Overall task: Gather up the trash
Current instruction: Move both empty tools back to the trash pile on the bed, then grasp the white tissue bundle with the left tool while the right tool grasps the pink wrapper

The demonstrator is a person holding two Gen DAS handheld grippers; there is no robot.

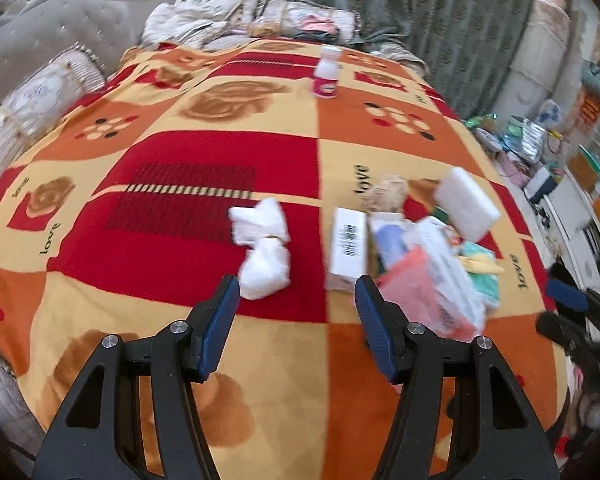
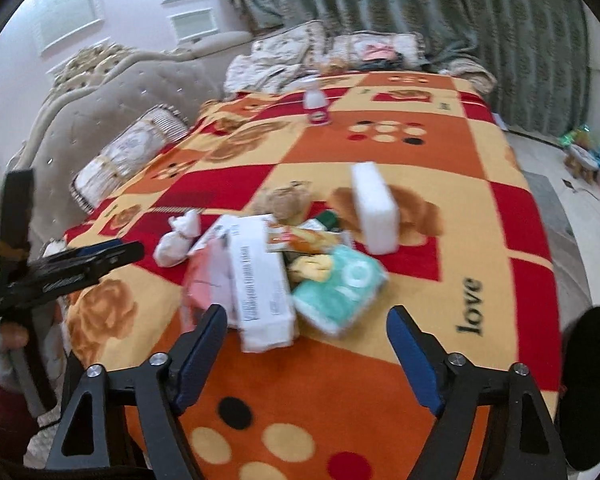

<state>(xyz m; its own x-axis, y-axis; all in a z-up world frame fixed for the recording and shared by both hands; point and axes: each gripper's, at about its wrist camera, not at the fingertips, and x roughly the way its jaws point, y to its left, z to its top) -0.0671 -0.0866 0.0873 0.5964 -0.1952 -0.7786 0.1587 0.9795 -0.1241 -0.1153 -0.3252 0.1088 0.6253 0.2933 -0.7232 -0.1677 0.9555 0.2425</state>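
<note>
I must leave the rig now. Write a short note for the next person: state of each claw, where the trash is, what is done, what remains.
Left claw: open, empty, above the blanket, facing the white tissue wad.
Right claw: open, empty, in front of the trash pile.
Pile, mid-bed: long white box, teal tissue pack, white foam block, barcode box.
Small white bottle stands alone at the far end.
Done: nothing held or visibly collected.
Left: pick up every piece. No bin in view.
</note>
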